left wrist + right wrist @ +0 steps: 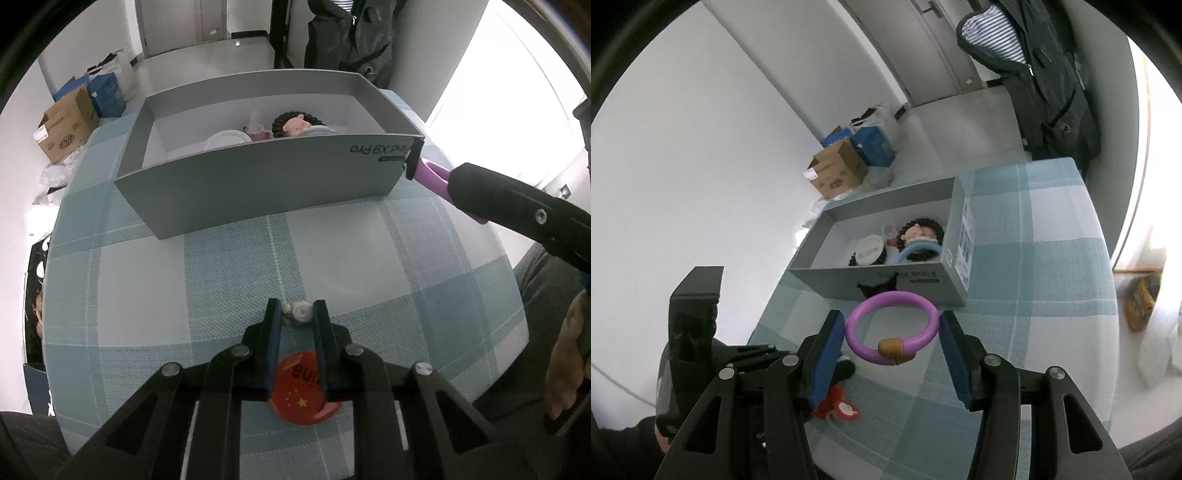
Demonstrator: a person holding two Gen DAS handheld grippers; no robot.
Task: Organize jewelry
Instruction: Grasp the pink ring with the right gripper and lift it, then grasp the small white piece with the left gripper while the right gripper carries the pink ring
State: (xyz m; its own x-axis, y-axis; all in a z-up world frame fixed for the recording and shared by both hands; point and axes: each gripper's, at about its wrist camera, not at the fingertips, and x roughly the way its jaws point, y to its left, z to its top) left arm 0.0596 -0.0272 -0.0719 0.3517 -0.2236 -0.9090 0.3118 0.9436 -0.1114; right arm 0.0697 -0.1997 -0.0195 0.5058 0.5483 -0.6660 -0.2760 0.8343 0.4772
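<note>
Our right gripper (892, 345) grips the purple bangle (892, 328) between its fingers, just at 6 o'clock of the grey box (875, 282) on the bench (1034, 258). Our left gripper (297, 314) closes its fingers on a small pale trinket (300, 312) — a red badge (301, 391) lies beneath.

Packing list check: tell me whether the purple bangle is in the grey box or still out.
Out. The purple bangle sits between the right gripper's fingers, in front of the grey box's near wall, not inside with the doll.
</note>
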